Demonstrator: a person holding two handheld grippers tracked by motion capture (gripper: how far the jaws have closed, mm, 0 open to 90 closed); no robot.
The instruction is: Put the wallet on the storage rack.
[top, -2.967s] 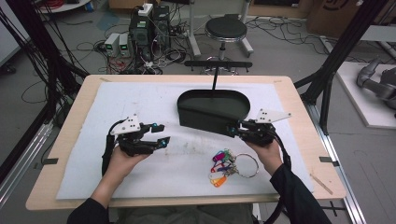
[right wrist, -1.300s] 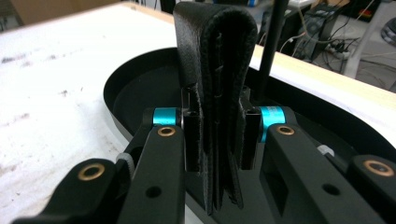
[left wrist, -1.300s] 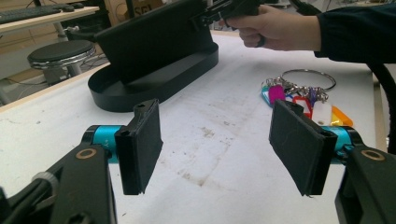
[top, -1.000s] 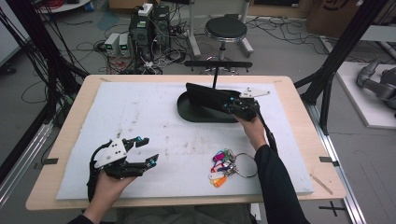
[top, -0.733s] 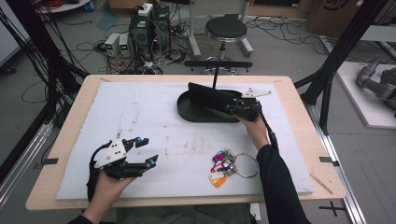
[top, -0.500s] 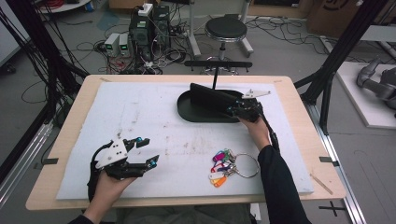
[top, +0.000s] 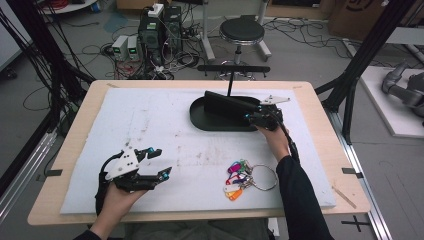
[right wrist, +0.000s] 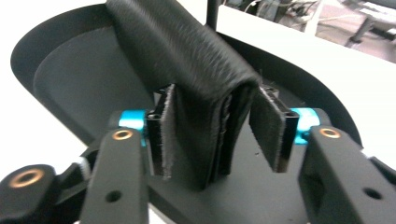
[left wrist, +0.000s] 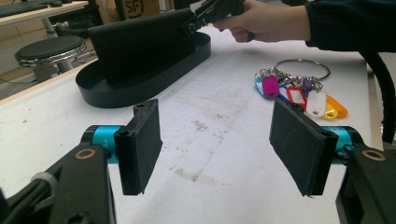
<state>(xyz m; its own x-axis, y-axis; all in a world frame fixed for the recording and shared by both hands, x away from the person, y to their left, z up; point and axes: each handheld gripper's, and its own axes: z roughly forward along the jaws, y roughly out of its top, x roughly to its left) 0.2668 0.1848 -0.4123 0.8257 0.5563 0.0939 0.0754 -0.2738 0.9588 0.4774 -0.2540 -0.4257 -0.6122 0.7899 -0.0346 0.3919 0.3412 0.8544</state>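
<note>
A black oval tray [top: 200, 119] lies at the far middle of the white mat. A black folded leather wallet [top: 225, 103] stands on edge in it, slightly tilted. My right gripper [top: 251, 118] is at the wallet's right end. In the right gripper view the wallet [right wrist: 196, 84] sits between the jaws of my right gripper [right wrist: 217, 135]; the left pad touches it and a gap shows at the right pad, above the tray [right wrist: 60, 79]. My left gripper [top: 159, 161] hovers open near the front left, nothing between its pads [left wrist: 140, 144].
A bunch of coloured key tags on a metal ring [top: 242, 176] lies at the front right of the mat, also the key tags [left wrist: 299, 91]. A black T-shaped post [top: 232, 70] rises behind the tray. A stool [top: 241, 31] and cables sit on the floor beyond the table.
Since three seconds ago my left gripper has dropped back toward the front edge and my right gripper has moved onto the tray, where the wallet now stands up. Over the last second little has moved.
</note>
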